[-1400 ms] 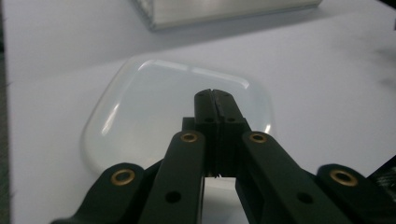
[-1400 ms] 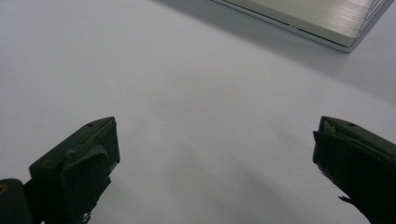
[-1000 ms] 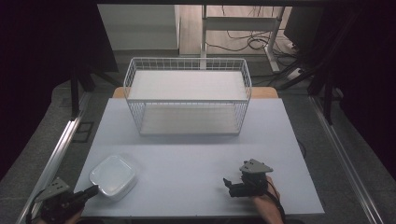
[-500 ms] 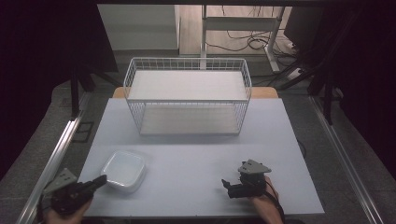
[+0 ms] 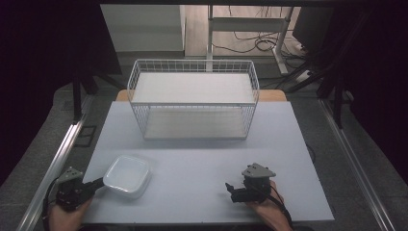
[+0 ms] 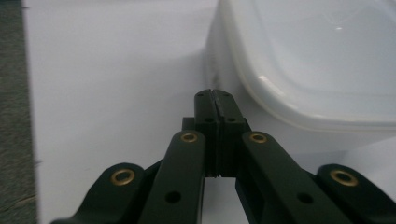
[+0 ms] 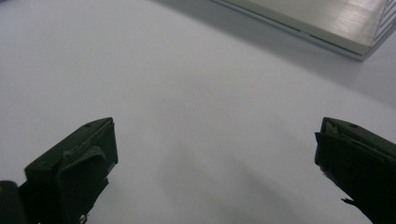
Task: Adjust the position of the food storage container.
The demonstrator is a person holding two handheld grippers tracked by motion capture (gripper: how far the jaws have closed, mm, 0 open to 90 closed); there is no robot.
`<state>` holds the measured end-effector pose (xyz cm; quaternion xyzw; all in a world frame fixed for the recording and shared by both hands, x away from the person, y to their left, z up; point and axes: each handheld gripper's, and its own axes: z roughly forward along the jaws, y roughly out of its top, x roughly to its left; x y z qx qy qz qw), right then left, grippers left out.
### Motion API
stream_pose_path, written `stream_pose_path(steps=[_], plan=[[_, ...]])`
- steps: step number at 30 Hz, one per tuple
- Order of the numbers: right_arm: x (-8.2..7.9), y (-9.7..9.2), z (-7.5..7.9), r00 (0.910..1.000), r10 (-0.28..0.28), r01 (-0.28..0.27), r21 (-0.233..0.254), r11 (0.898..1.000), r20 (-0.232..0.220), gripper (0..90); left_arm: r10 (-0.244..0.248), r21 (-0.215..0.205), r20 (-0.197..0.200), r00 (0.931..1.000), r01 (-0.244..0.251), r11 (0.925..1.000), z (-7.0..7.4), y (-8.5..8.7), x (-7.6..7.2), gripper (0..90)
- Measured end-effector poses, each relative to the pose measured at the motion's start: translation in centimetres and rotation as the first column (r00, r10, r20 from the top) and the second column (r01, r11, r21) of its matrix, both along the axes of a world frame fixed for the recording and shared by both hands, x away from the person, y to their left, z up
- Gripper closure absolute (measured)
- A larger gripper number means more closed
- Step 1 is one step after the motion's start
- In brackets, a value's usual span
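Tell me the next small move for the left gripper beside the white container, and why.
Probably open the left gripper and ease it onto the near rim of the white container. Its jaws are shut with nothing between them, their tips just short of the container's wall, so no grip is possible yet. The right gripper rests open on the table, apart from it.
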<state>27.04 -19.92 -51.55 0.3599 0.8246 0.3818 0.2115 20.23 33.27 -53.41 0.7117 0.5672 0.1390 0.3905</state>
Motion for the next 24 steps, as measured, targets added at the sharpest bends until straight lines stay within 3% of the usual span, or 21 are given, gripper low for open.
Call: stream_pose_path(steps=[2, 5, 7, 10, 13, 15, 16, 17, 18, 24], plan=[[0.1, 0.3, 0.2, 1.0000, -0.002, 0.002, 0.000, 1.000, -0.005, 0.0, -0.003, -0.002, -0.008, 1.0000, 0.002, 1.0000, 0.0, -0.3, 0.1, 89.9], [0.4, 1.0, 0.3, 0.9985, 0.042, -0.042, 0.011, 0.999, -0.036, 0.0, -0.011, -0.021, -0.013, 0.9999, 0.011, 0.9997, 0.0, -0.8, 0.2, 90.0], [0.6, 1.4, 0.4, 0.9979, 0.037, -0.036, 0.016, 0.999, -0.053, 4.8, -0.026, -0.028, -0.017, 0.9995, 0.025, 0.9993, 0.1, -1.4, 0.3, 90.0], [0.9, 1.9, 0.6, 0.9954, 0.039, -0.034, 0.051, 0.998, -0.088, 18.1, -0.048, -0.031, -0.021, 0.9986, 0.047, 0.9984, 0.2, -2.2, 0.6, 90.0], [1.2, 2.3, 0.7, 0.9903, 0.050, -0.037, 0.103, 0.994, -0.129, 30.5, -0.096, -0.045, -0.029, 0.9950, 0.094, 0.9945, 0.5, -4.4, 1.0, 90.0], [1.2, 2.4, 0.8, 0.9894, 0.056, -0.042, 0.109, 0.993, -0.134, 33.7, -0.117, -0.042, -0.030, 0.9927, 0.116, 0.9924, 0.6, -5.4, 1.2, 89.9], [1.2, 2.8, 1.0, 0.9886, 0.074, -0.060, 0.106, 0.993, -0.131, 42.4, -0.138, -0.039, -0.032, 0.9899, 0.137, 0.9898, 0.7, -6.4, 1.5, 90.0], [1.2, 3.0, 1.0, 0.9883, 0.080, -0.066, 0.102, 0.993, -0.130, 45.0, -0.138, -0.039, -0.032, 0.9899, 0.137, 0.9898, 0.7, -6.4, 1.5, 90.0], [1.2, 3.1, 1.1, 0.9879, 0.088, -0.075, 0.101, 0.992, -0.128, 49.1, -0.163, -0.040, -0.035, 0.9861, 0.161, 0.9861, 0.7, -7.6, 2.0, 89.9], [1.5, 4.1, 1.2, 0.9777, 0.162, -0.151, 0.091, 0.984, -0.134, 77.0, -0.226, -0.043, -0.040, 0.9733, 0.224, 0.9736, 0.8, -11.0, 3.2, 89.9]])
